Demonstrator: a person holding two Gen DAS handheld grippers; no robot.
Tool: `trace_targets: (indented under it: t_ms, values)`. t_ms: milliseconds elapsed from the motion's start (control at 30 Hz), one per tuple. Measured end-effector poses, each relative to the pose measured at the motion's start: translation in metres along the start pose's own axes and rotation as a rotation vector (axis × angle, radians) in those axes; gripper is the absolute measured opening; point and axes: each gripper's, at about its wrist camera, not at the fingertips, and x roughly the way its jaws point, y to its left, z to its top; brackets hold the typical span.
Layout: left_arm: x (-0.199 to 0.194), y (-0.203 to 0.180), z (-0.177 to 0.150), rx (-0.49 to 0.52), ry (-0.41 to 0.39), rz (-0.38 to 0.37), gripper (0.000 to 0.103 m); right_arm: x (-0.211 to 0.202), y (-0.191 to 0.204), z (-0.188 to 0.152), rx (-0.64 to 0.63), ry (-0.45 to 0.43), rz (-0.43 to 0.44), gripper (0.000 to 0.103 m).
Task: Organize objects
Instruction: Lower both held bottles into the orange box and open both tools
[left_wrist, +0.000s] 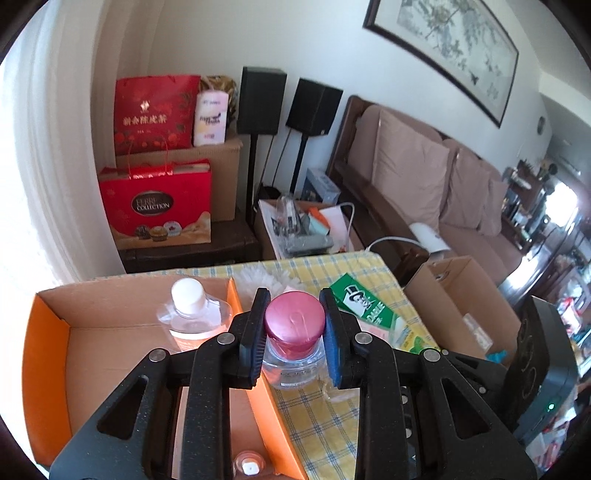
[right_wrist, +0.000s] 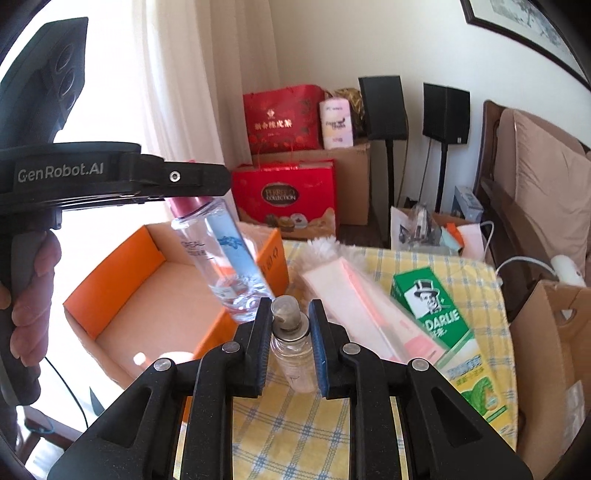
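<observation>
My left gripper (left_wrist: 294, 334) is shut on the pink cap of a clear bottle (left_wrist: 294, 325) and holds it in the air at the right wall of the orange cardboard box (left_wrist: 44, 354). From the right wrist view the same bottle (right_wrist: 225, 254) hangs tilted over the box (right_wrist: 177, 306). A clear bottle with a white cap (left_wrist: 190, 310) stands inside the box. My right gripper (right_wrist: 286, 347) is shut on a small clear bottle with a metal cap (right_wrist: 291, 343) just above the yellow checked tablecloth (right_wrist: 295, 417).
A green Darlie toothpaste box (right_wrist: 432, 306), a pink flat pack (right_wrist: 369, 306) and a white fluffy duster (right_wrist: 325, 247) lie on the cloth. A small round item (left_wrist: 249, 466) lies in the orange box. An open carton (left_wrist: 461, 295) stands right of the table. A sofa stands behind.
</observation>
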Motion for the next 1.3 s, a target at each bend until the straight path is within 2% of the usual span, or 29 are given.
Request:
trace_targets:
  t_ms: [333,633,967,1100,1300]
  values:
    - [-0.034,0.026,0.002,-0.022,-0.033,0.047,0.025,-0.023,0.026,0.028,-0.036,-0.033,0.041,0.019]
    - [-0.027,0.063,-0.011,-0.068,0.001,0.113,0.025,-0.014,0.059,0.046,-0.073,-0.030,0.108,0.019]
    - [0.007,0.094,-0.029,-0.103,0.069,0.168,0.025,0.039,0.078,0.046,-0.062,0.023,0.156,0.019]
    - [0.030,0.102,-0.035,-0.112,0.122,0.152,0.025,0.068,0.074,0.038,-0.031,0.070,0.193,0.019]
    - [0.056,0.111,-0.041,-0.122,0.173,0.154,0.024,0.093,0.073,0.028,-0.078,0.106,0.144,0.019]
